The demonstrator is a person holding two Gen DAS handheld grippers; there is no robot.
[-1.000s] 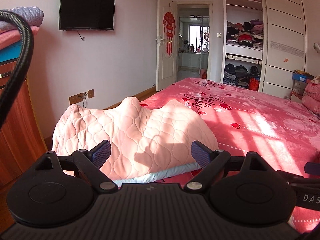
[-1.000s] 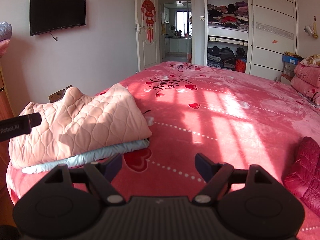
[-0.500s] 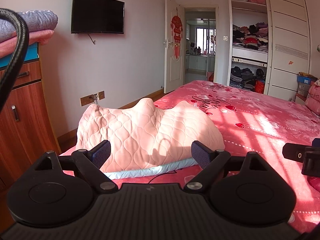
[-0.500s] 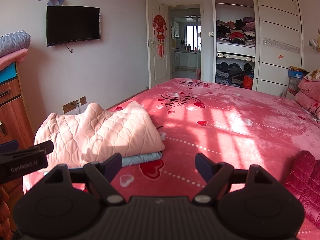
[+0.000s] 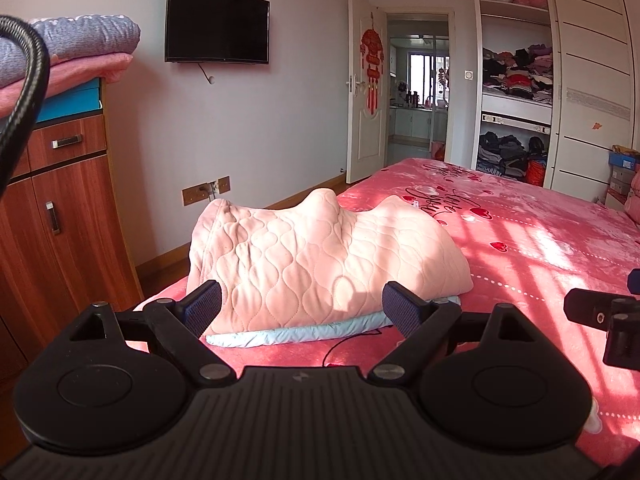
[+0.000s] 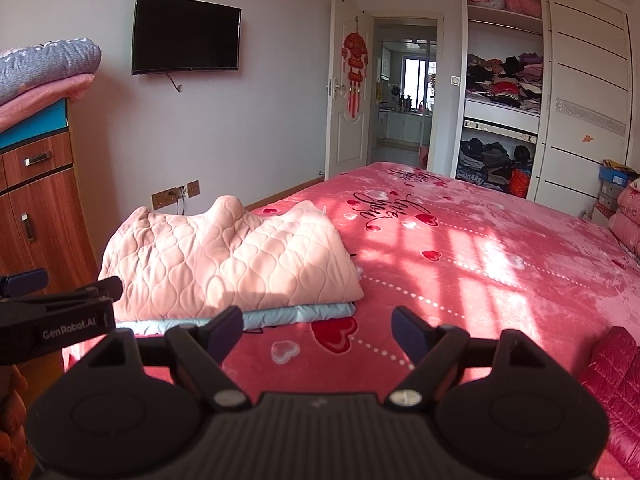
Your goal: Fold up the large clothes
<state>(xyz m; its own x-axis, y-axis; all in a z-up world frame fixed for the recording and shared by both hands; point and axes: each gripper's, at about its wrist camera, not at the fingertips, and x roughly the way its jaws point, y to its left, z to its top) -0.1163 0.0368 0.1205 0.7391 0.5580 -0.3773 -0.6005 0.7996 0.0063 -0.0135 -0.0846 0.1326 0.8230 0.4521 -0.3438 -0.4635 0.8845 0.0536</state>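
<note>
Lying folded on the bed, pink quilted garment sits beyond both spread-fingered, empty grippers (left gripper, right gripper), each angled slightly downward.

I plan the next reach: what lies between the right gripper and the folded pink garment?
Only bare bedspread, seen in the right wrist view, separates the open right gripper from the pink garment.

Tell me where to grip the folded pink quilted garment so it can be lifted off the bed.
Probably grip the pink quilted garment at its near folded edge, coming in low from the front: that edge lies flat and thin over the light blue layer, while the far side humps up.
</note>
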